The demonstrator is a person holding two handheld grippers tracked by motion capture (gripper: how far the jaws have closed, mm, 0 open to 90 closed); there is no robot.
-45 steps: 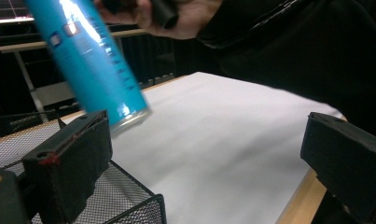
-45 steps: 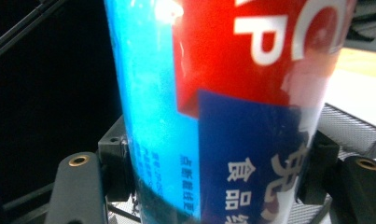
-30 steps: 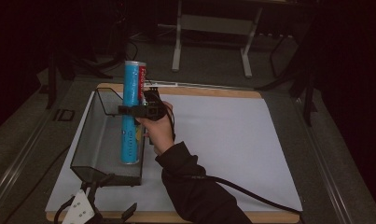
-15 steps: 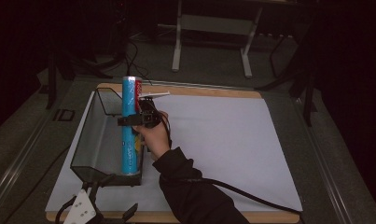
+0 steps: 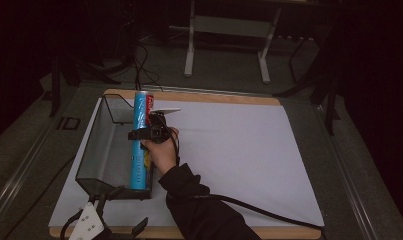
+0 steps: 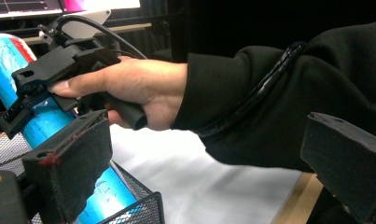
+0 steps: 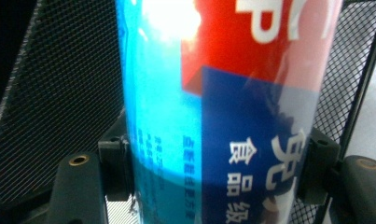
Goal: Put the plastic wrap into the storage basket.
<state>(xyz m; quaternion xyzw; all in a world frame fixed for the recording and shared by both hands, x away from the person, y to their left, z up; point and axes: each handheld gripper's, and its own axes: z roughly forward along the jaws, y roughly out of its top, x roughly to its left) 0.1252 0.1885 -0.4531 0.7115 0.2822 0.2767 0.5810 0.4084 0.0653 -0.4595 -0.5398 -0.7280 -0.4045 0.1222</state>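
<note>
Between right hand-held gripper (image 7: 218, 172) jaws — blue tube (image 7: 223, 107), over mesh basket (image 5: 104, 150).

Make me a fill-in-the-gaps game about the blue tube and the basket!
1. The right gripper is shut on the blue ____.
2. The tube lies partly inside a black wire-mesh ____.
3. The basket sits on a big sheet of ____ paper.
4. The left gripper has its jaws ____.

Missing words: tube; basket; white; open

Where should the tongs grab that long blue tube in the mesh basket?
Across its round middle, coming from the open top of the mesh basket. The blue tube is long and smooth, so a mid-body pinch probably balances it. The right tongs already clamp it this way.
</note>
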